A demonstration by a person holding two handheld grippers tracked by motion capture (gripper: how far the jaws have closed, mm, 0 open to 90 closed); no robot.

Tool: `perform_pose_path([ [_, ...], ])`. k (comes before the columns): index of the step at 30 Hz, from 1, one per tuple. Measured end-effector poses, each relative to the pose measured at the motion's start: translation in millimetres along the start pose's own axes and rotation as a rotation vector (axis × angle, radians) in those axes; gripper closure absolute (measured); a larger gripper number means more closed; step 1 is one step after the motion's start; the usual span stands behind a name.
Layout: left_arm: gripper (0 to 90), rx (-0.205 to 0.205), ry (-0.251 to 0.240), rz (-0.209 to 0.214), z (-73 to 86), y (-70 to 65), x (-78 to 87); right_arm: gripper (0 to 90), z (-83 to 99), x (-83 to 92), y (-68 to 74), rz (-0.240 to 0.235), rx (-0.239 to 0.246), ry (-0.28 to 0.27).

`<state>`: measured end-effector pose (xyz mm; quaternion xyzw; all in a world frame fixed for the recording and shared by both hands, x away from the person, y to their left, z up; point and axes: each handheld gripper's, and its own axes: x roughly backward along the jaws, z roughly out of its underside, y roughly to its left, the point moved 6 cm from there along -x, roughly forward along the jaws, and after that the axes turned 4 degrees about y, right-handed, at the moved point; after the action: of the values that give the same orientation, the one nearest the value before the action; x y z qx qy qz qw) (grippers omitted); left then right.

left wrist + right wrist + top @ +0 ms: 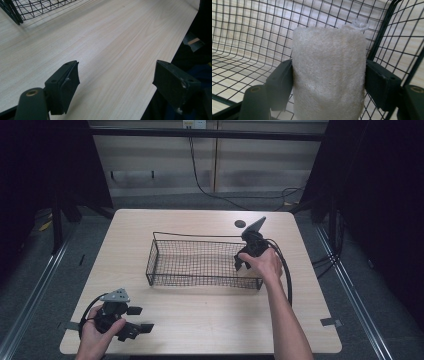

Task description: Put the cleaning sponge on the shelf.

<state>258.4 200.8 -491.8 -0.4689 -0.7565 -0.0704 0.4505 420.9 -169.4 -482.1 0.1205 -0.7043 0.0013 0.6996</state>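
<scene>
Nearest the lens in the right gripper view, a cream terry cloth [328, 72] fills the gap between the black jaws, which press on both its sides, about half open. The right gripper [243, 261] holds it inside the black wire basket [165, 275], at the basket's right end; in the high view the cloth is hard to make out. The left gripper [137, 320] rests wide open and empty on the wooden table [210, 320], near its front left corner.
</scene>
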Motion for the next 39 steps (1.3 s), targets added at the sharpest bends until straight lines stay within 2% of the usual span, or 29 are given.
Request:
perform_pose_path([
  [10, 20.3, -0.002, 0.000, 0.002, -0.2, -0.7, 0.0, 28.3, 1.9, -13.1, 0.8, 0.019, -0.022, 0.021],
  [17, 20.3, -0.001, -0.002, 0.003, -0.2, -0.5, -0.1, 28.2, 2.1, -15.0, 2.3, 0.036, -0.032, 0.022],
  [29, 20.3, -0.001, -0.001, 0.003, -0.2, -0.4, -0.1, 27.9, 1.3, -19.9, 4.2, 0.063, -0.026, 0.025],
  [34, 20.3, -0.001, -0.001, 0.003, -0.2, -0.6, 0.0, 27.6, 0.1, -21.2, 3.5, 0.075, -0.006, 0.016],
  [39, 20.3, 0.000, -0.001, 0.001, -0.2, -0.4, -0.1, 26.5, -0.7, -22.5, 4.8, 0.072, -0.009, 0.018],
])
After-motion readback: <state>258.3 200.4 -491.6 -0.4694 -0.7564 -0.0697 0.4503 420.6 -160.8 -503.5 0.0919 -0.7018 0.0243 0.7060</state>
